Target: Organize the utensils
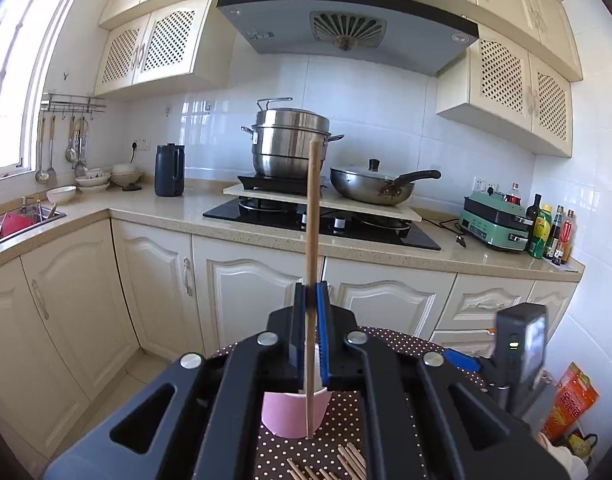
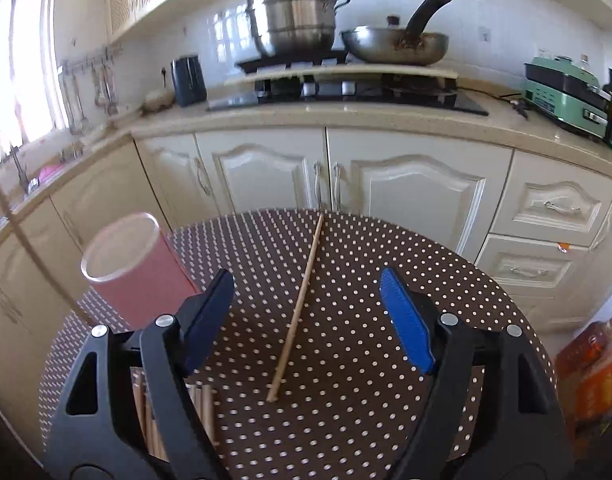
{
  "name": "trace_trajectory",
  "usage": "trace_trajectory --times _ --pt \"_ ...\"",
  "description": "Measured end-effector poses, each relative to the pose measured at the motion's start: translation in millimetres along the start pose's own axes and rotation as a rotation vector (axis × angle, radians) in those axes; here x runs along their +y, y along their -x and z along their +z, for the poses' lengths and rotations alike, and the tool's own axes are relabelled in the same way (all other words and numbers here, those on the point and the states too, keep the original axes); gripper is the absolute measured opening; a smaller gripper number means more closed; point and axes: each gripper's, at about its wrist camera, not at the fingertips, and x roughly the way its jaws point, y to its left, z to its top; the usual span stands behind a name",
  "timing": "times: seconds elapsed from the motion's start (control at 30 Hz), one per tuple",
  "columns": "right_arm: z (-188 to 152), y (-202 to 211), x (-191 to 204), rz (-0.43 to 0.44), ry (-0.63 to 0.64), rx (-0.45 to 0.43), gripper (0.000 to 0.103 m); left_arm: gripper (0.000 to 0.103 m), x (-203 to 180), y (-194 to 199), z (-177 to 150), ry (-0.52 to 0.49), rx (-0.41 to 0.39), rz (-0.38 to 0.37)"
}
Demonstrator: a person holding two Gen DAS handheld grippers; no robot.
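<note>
My left gripper (image 1: 311, 292) is shut on a wooden chopstick (image 1: 311, 208), which stands nearly upright between the blue pads. Its lower end hangs in front of a pink cup (image 1: 294, 412) on the dotted tablecloth (image 1: 345, 412). Several loose chopsticks (image 1: 345, 462) lie nearer the camera. In the right wrist view my right gripper (image 2: 306, 280) is open above the table, its blue pads (image 2: 405, 320) wide apart. A single chopstick (image 2: 296, 316) lies flat on the cloth below the gap, untouched. The pink cup (image 2: 138, 276) stands upright to the left. More chopsticks (image 2: 204, 412) show under the left finger.
The round table (image 2: 385, 400) with a brown polka-dot cloth stands in front of cream kitchen cabinets (image 2: 266, 176). The counter behind carries a stove with a steamer pot (image 1: 290, 140) and a wok (image 1: 369, 188). An orange box (image 1: 569, 404) sits on the floor to the right.
</note>
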Motion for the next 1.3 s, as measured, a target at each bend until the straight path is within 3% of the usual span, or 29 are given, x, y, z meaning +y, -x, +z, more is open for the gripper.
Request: trace_trajectory --times 0.07,0.13,0.27,0.3,0.33,0.37,0.47,0.57,0.83,0.93,1.07,1.17,1.27,1.3 --pt "-0.5 -17.7 0.9 0.013 0.008 0.057 0.068 0.006 3.7 -2.7 0.0 0.013 0.022 -0.017" --pt "-4.7 -40.3 5.0 0.031 0.027 0.141 0.033 0.006 6.7 -5.0 -0.9 0.018 0.038 -0.012" --pt "-19.5 -61.7 11.5 0.064 0.032 0.224 0.032 0.006 11.1 -10.4 -3.7 0.026 0.073 -0.012" --pt "-22.1 -63.9 12.9 0.067 0.035 0.231 0.024 0.006 12.8 -12.1 -5.3 0.031 0.087 -0.022" --pt "-26.0 -66.1 13.5 0.06 0.04 0.238 0.009 0.006 13.7 -12.5 -6.7 0.032 0.091 -0.026" --pt "-28.2 -70.3 14.1 0.038 0.047 0.262 0.005 0.006 14.1 -13.1 -8.0 0.032 0.091 -0.022" --pt "-35.3 -71.9 16.7 0.019 0.06 0.28 0.005 0.006 14.2 -15.9 -11.2 0.03 0.101 -0.014" --pt "-46.9 -59.1 9.9 0.057 0.018 0.285 0.005 0.006 13.4 -17.0 -14.0 0.036 0.117 -0.025" --pt "-100.1 18.1 12.0 0.155 0.081 0.359 0.005 0.006 7.7 -9.9 -19.4 0.019 0.119 -0.022" --pt "-100.5 30.7 19.8 0.156 0.131 0.337 0.006 0.006 4.8 -8.7 -22.8 0.002 0.116 -0.008" --pt "-88.2 25.2 19.0 0.159 0.101 0.314 0.007 0.006 3.5 -11.2 -28.2 0.007 0.14 -0.009" --pt "-76.5 -1.8 19.1 0.092 0.096 0.33 0.018 0.006 3.8 -13.4 -31.2 0.004 0.155 0.007" --pt "-72.2 -17.3 23.9 0.083 0.109 0.328 0.03 0.006 6.9 -16.6 -33.1 0.004 0.175 0.0" --pt "-70.7 -23.4 25.4 0.073 0.112 0.333 0.051 0.006 7.7 -18.4 -32.7 -0.002 0.182 0.001"
